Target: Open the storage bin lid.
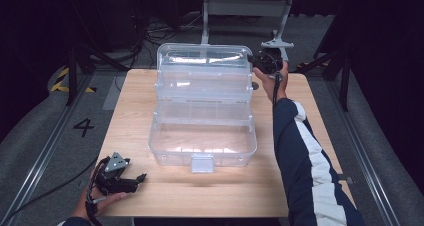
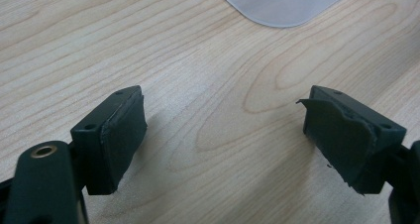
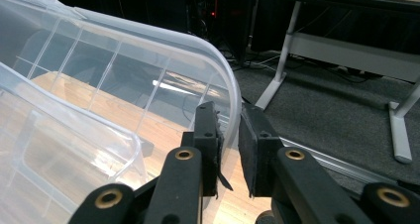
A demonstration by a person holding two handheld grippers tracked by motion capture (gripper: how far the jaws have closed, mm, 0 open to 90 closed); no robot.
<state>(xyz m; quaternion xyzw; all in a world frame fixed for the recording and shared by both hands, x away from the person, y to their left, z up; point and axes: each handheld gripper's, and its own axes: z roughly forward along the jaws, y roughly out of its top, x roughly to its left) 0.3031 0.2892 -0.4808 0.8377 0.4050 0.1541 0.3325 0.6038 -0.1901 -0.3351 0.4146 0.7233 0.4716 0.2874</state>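
Observation:
A clear plastic tiered box (image 1: 202, 146) stands open in the middle of the wooden table (image 1: 200, 198). Its trays are stepped back and its lid (image 1: 202, 61) is upright at the far side. My right gripper (image 1: 255, 61) is at the lid's top right corner. In the right gripper view its jaws (image 3: 229, 120) are shut on the curved rim of the lid (image 3: 124, 70). My left gripper (image 1: 142, 177) rests low over the table's front left, clear of the box. Its jaws (image 2: 223, 130) stand open over bare wood, with a corner of the box (image 2: 282, 3) ahead.
A white latch (image 1: 202, 162) sticks out from the box's front wall. Beyond the table's far edge are metal stand legs (image 3: 282, 60) and cables on grey carpet. Bare wood lies left, right and in front of the box.

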